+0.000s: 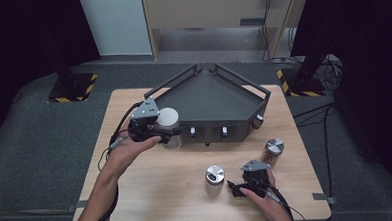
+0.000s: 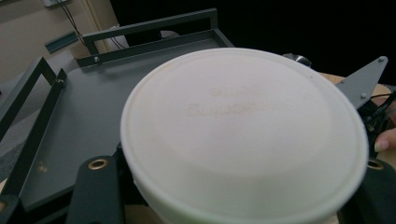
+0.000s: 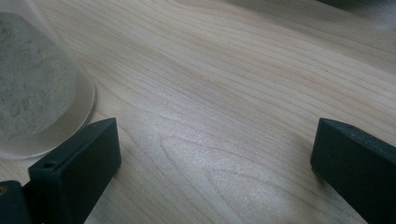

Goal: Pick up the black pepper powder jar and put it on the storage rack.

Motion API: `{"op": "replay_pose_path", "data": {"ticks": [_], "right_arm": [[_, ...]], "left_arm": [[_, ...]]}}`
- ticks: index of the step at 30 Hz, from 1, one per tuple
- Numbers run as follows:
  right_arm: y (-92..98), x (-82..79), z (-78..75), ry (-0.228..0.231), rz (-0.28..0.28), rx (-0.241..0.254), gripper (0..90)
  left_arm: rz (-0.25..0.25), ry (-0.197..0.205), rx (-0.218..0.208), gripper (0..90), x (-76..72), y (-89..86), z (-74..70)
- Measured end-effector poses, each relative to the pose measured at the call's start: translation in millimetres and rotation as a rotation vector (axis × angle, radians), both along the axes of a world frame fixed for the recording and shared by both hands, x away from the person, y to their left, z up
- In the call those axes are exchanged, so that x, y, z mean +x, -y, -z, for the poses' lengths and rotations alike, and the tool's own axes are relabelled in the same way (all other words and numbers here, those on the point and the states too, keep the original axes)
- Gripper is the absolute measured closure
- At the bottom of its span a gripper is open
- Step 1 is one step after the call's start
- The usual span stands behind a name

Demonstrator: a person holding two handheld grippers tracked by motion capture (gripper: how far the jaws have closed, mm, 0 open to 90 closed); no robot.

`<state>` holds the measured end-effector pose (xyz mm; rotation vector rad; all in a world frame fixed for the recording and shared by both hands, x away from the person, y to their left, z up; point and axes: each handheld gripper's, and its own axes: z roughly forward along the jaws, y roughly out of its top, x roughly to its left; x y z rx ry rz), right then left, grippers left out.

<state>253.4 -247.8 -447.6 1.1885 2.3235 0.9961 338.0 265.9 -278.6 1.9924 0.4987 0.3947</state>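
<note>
Beside the grey tray's [image 1: 211,97] front-left corner, you are carrying a white-lidded jar [image 1: 168,120] clamped in your left gripper [image 1: 161,132]; next, lifting it over the rim needs clearance. Your right gripper [image 1: 236,187] is resting wide open, empty.

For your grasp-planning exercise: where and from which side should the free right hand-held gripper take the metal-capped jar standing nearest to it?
Probably grip the jar with the metal cap around its clear body below the cap, coming in level from the right hand-held gripper side. It stands upright on the table, its round wall suits two jaws, and that gripper's jaws stand open with nothing between them.
</note>
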Motion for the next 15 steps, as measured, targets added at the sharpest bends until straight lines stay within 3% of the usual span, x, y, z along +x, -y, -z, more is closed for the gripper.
{"op": "replay_pose_path", "data": {"ticks": [15], "right_arm": [[0.0,-0.1,0.0,0.000,0.001,0.000,1.6]], "left_arm": [[0.009,0.001,-0.012,33.1,19.3,11.8,-18.0]]}}
